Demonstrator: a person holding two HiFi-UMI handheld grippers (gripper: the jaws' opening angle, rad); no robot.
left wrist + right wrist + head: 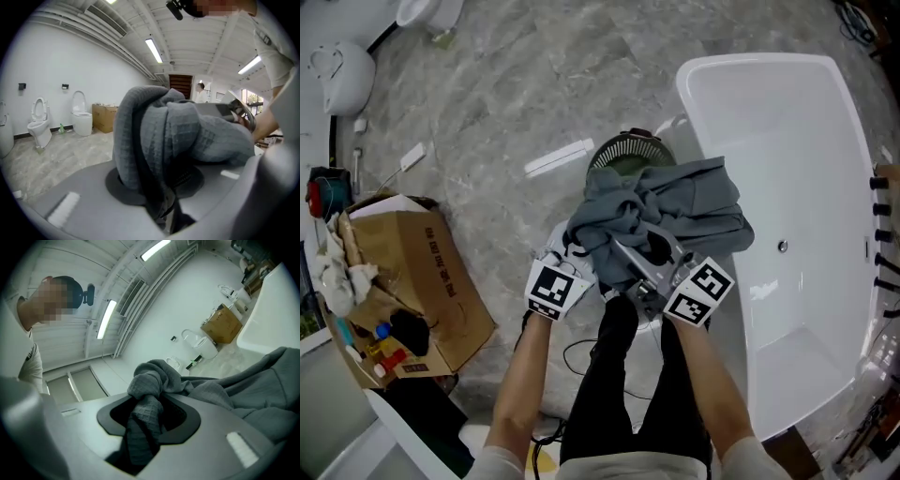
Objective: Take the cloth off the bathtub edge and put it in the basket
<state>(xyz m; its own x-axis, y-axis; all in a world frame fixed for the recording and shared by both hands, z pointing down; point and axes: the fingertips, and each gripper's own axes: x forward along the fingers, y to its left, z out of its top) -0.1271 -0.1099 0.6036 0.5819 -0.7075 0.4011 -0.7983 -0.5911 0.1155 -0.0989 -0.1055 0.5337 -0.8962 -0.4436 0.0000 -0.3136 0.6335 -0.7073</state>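
Head view, cloth (661, 211): grey and bunched, held up between both grippers, above the basket (623, 153), at the left rim of the bathtub (806, 122).
Head view, basket: dark and round, on the floor, largely hidden under the cloth.
Left gripper view, left gripper (164, 206): jaws clamped on a thick fold of cloth.
Right gripper view, right gripper (140, 437): jaws pinching a twisted end of cloth.

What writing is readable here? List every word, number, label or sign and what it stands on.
No text is legible.
Brown cardboard box: red print on its side, too small and skewed to read.
Black-and-white square markers: patterns, no letters.
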